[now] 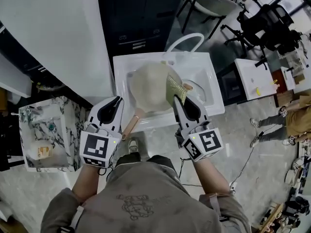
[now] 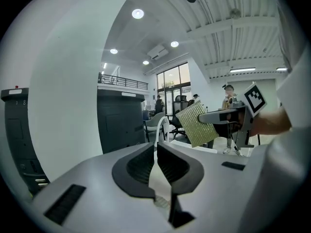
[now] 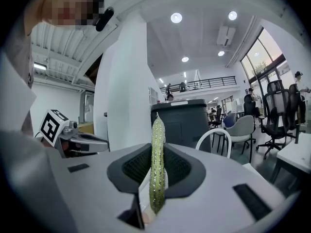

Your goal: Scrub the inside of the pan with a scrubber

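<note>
Right gripper (image 1: 180, 97) jaws are clamped on the green scrubber (image 1: 175, 87), over the far rim of the pan (image 1: 148, 89). Pan sits in the white sink (image 1: 211, 89). Left gripper (image 1: 116, 101) jaws are closed and empty, beside the pan's wooden handle (image 1: 131, 124). Only legible print I see: square markers on the cubes (image 1: 99, 148).

We see a yellow-green scrubber (image 1: 175, 87) with a glittery woven grid, a pale cream pan (image 1: 148, 89), and a white sink (image 1: 208, 67). Our light grey left gripper (image 1: 117, 101) and right gripper (image 1: 176, 102) carry black-and-white square markers.
</note>
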Demonstrator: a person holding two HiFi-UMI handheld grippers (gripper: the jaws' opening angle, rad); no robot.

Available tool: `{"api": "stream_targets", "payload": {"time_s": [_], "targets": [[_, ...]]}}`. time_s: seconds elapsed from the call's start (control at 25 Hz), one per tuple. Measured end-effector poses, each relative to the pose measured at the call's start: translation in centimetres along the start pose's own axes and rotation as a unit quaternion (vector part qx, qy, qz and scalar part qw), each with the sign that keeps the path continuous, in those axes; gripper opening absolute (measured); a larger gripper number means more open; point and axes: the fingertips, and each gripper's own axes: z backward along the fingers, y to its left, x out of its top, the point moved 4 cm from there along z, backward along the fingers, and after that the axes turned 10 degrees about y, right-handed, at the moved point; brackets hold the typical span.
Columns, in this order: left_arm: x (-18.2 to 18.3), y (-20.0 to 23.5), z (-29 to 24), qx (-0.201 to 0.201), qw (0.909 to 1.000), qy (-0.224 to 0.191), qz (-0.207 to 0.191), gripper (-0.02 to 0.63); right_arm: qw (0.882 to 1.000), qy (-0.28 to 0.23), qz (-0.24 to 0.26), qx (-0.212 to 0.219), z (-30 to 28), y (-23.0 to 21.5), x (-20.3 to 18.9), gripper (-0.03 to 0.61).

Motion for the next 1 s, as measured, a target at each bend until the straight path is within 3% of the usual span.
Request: {"api": "stream_targets", "payload": {"time_s": [0.6,0.8,1.0], "targets": [[0.1,0.2,-4.1,0.063,0.9970,0.040,0.021,0.032,0.998,0.063,0.016,0.014,-5.4,-6.9,-2.7,0.072],[0.1,-0.2,-6.1,0.070,0.9948,0.053,0.052,0.032,0.994,0.104,0.028,0.031,-8.9,-9.5,-5.2,0.072],[-0.4,0.1,-7.5,0.103,0.9904,0.078,0.050,0.032,0.987,0.152,0.041,0.037,-12.7,-11.5,-8.7,0.072]]}}
